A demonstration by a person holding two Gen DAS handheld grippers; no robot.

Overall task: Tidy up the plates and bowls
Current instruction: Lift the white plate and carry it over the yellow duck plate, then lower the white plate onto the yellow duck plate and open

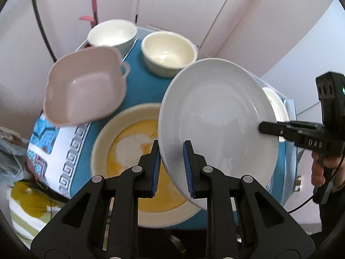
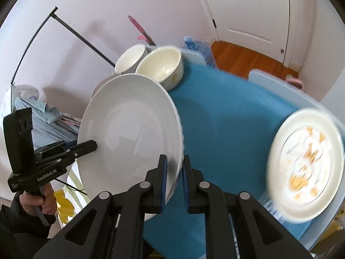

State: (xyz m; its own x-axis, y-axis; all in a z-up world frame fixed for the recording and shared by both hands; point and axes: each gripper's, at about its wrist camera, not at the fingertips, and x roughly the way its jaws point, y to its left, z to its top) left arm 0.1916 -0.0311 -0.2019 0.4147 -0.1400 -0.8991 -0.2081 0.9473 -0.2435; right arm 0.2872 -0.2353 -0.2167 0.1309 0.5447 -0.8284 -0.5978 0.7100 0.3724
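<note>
Between both grippers' pads (image 1: 188,168): white plate (image 1: 215,116), rim clamped.

A plain white plate (image 1: 217,120) hangs tilted above the yellow-centred plate (image 1: 129,142) and bowls (image 1: 169,52).

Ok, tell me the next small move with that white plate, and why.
Probably carry the white plate across and lower it level onto the yellow-patterned plate. Both the left gripper and the right gripper clamp its rim, it hangs tilted above the blue cloth, and plates look best stacked together.
</note>
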